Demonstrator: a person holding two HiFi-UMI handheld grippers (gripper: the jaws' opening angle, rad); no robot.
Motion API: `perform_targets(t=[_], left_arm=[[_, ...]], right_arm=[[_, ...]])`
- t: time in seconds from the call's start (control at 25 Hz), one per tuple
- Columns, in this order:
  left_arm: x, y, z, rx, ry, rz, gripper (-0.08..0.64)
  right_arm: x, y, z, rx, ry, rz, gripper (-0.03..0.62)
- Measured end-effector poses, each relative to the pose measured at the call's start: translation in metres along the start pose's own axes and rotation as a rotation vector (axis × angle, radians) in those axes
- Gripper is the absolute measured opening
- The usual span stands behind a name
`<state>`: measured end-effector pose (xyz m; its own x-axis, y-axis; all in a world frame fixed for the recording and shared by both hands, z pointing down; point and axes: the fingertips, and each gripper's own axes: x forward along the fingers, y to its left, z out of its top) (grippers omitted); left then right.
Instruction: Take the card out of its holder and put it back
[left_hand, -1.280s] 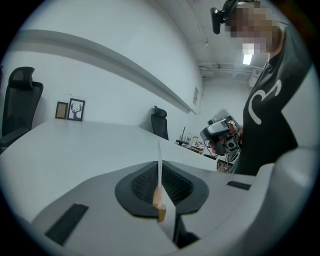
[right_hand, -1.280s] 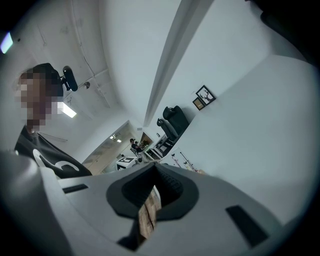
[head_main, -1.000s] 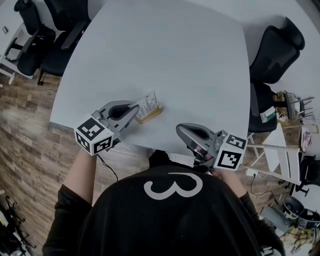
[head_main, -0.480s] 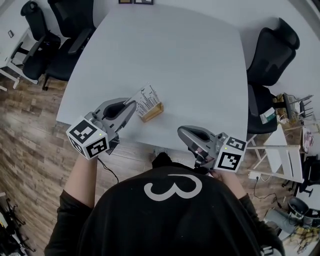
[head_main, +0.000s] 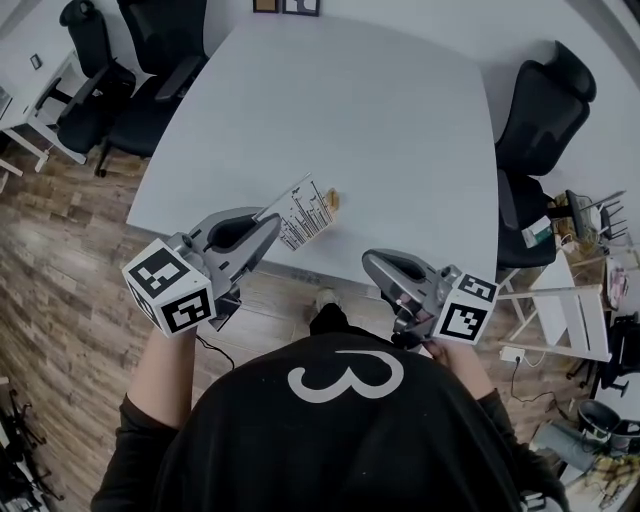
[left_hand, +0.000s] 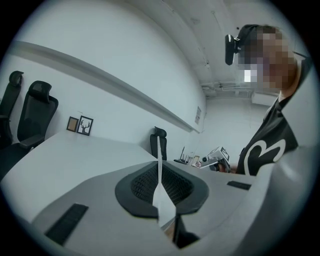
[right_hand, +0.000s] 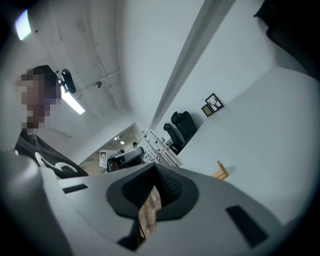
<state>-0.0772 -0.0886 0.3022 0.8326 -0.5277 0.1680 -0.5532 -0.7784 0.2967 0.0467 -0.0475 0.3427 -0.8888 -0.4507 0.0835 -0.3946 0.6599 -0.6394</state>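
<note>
In the head view my left gripper (head_main: 273, 223) is shut on a corner of the white printed card (head_main: 306, 211) and holds it in the air, tilted, near the table's front edge. The small wooden holder (head_main: 333, 200) stands on the table just beyond the card and is partly hidden by it. The left gripper view shows the card (left_hand: 160, 187) edge-on, pinched between the pads. My right gripper (head_main: 373, 263) hangs at the table's front edge, shut with nothing in it. In the right gripper view the holder (right_hand: 220, 171) sits alone on the table and the card (right_hand: 160, 148) hangs to its left.
The round white table (head_main: 380, 110) carries only the holder. Black office chairs stand at the far left (head_main: 130, 70) and the right (head_main: 545, 110). Wooden floor (head_main: 60, 270) lies below the table's front edge. A cluttered stand (head_main: 585, 215) is at the right.
The left gripper has risen and drawn back toward me with the card, which now hangs clear of the holder. The right gripper has hardly moved.
</note>
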Motion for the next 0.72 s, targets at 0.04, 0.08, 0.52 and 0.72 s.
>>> perform_targets(t=[0.04,0.08,0.52,0.72], left_arm=[[-0.004,-0.005,-0.003,-0.007,0.008,0.006,0.025],[-0.009,-0.009,-0.007,-0.012,0.015,0.011,0.025],[-0.035,-0.041,-0.039,-0.158,0.042,0.001,0.025],[-0.045,-0.053,-0.044,-0.16,0.051,0.004,0.025]], right_arm=[[-0.001,0.004,-0.003,-0.004,-0.002,0.0,0.006],[-0.003,0.008,-0.007,-0.008,-0.005,0.0,0.006],[-0.014,0.038,-0.024,-0.031,-0.021,0.012,0.006],[-0.018,0.048,-0.032,-0.034,-0.027,0.02,0.006]])
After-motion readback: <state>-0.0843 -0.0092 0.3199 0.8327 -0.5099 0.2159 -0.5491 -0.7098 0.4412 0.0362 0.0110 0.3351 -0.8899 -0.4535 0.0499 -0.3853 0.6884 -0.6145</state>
